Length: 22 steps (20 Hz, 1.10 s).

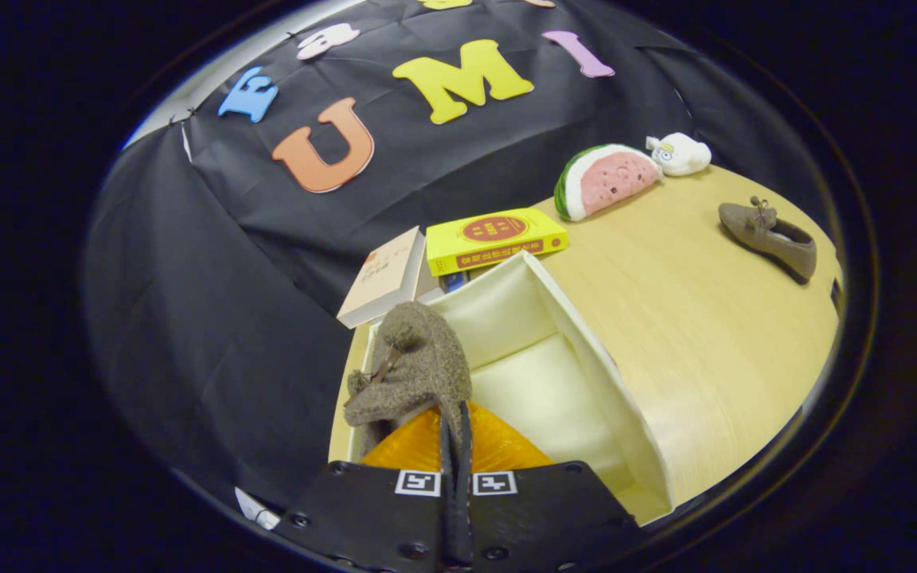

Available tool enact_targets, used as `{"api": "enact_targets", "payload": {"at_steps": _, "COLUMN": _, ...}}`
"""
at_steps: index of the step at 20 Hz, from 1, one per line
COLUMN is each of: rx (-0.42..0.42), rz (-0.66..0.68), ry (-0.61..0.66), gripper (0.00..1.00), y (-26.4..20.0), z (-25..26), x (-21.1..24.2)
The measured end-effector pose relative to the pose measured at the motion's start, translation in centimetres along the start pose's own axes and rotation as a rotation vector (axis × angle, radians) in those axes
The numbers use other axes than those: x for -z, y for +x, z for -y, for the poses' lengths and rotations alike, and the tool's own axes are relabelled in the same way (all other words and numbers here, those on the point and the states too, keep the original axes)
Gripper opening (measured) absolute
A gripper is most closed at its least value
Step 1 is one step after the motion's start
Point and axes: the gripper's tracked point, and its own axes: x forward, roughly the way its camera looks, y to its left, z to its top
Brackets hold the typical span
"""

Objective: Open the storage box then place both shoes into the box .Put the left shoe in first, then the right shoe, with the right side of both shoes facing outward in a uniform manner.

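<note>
Resting surface: pale wooden table (705,334).
Box: open cream rectangular storage box (554,374), just ahead of the fingers.
Gripper (455,430): fingers pinched nearly together on the edge of a fuzzy brown loafer (415,366), held over the box's 9 o'clock side.
Second shoe: matching brown loafer (769,237), at 2 o'clock, well apart.
</note>
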Motion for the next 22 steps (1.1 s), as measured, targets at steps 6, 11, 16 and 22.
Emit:
{"api": "enact_targets", "payload": {"at_steps": 6, "rx": -0.035, "rz": -0.125, "ry": 0.071, "gripper": 0.01, "y": 1.9, "z": 0.1, "x": 3.1}}
{"api": "enact_targets", "payload": {"at_steps": 11, "rx": -0.110, "rz": -0.146, "ry": 0.047, "gripper": 0.34, "y": 1.8, "z": -1.2, "x": 3.1}}
{"api": "enact_targets", "payload": {"at_steps": 16, "rx": -0.140, "rz": -0.052, "ry": -0.151, "gripper": 0.73, "y": 0.3, "z": -1.7, "x": 0.9}}
{"api": "enact_targets", "payload": {"at_steps": 22, "rx": -0.173, "rz": 0.150, "ry": -0.443, "gripper": 0.94, "y": -5.0, "z": -0.5, "x": -4.7}}
